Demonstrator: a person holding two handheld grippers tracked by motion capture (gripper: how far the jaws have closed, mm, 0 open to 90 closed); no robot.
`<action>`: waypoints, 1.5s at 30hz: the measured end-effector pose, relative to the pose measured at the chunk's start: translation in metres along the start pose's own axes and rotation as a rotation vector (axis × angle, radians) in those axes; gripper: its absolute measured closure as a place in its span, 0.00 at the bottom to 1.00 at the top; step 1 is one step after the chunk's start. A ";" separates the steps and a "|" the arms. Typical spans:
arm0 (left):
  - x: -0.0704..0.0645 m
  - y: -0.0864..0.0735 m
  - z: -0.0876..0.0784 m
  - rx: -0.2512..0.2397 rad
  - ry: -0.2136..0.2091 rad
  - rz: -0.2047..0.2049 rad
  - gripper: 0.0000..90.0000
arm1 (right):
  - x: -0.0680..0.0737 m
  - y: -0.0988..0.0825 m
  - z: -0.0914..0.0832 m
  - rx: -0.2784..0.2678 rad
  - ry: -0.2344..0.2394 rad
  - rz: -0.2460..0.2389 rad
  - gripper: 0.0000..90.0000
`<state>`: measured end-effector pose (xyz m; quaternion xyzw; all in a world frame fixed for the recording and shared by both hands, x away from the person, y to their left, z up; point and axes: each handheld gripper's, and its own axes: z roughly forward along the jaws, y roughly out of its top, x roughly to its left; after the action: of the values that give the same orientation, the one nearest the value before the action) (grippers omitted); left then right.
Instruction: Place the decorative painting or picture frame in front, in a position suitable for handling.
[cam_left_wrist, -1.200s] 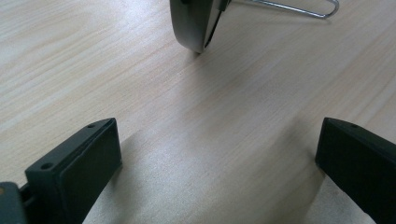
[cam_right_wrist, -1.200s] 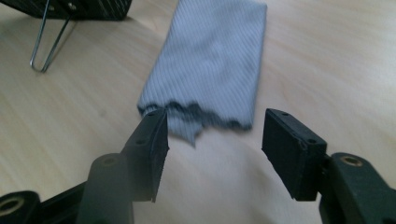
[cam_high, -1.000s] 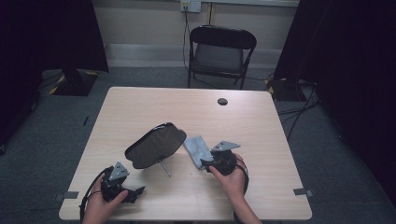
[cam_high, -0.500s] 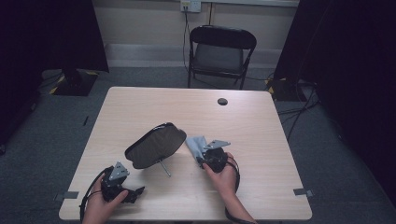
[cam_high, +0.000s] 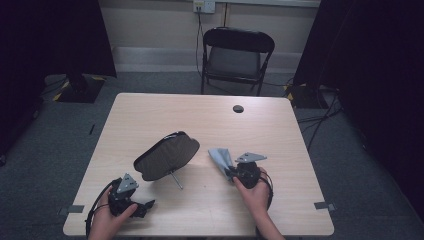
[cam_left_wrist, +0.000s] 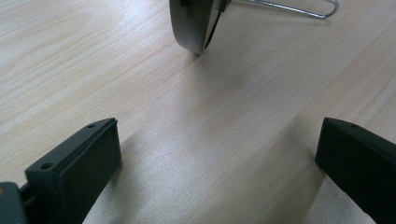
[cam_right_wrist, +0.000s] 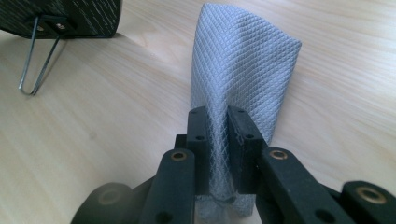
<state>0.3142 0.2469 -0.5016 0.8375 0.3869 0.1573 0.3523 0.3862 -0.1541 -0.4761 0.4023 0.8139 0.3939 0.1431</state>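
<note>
A dark oval mirror (cam_high: 167, 155) leans on its wire stand (cam_high: 175, 179) at the middle of the pale wooden table (cam_high: 200, 120). Right of it lies a grey quilted cloth (cam_high: 220, 157). My right gripper (cam_high: 234, 172) has just been closing and is now shut on the cloth's near end. In the right gripper view the cloth (cam_right_wrist: 243, 65) is pinched between the pads of the right gripper (cam_right_wrist: 218, 135), with the mirror (cam_right_wrist: 79, 16) at upper left. My left gripper (cam_high: 145, 207) rests open near the front left edge. The left gripper (cam_left_wrist: 219, 158) has bare table between its jaws, and the mirror's rim (cam_left_wrist: 194, 23) lies ahead.
A black folding chair (cam_high: 237, 52) stands behind the table's far edge. A small round black cap (cam_high: 238, 108) sits in the tabletop near the back. Dark curtains hang on both sides of the room.
My right gripper reached left to the cloth, closed on its near end, then drew slightly back right; the cloth is now bunched and narrower. The left gripper and mirror have not moved.
</note>
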 end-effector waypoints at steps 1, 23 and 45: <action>0.000 0.000 0.000 0.000 0.000 0.000 0.00 | -0.002 -0.001 -0.004 -0.003 -0.001 -0.001 0.90; 0.000 0.000 0.000 -0.002 0.000 -0.002 0.00 | -0.048 -0.066 -0.092 0.042 -0.125 -0.026 0.89; 0.000 0.000 0.000 -0.002 0.002 -0.002 0.00 | -0.055 -0.076 -0.099 0.036 -0.140 -0.007 0.74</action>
<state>0.3142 0.2466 -0.5018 0.8367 0.3877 0.1582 0.3531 0.3253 -0.2762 -0.4741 0.4287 0.8103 0.3495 0.1937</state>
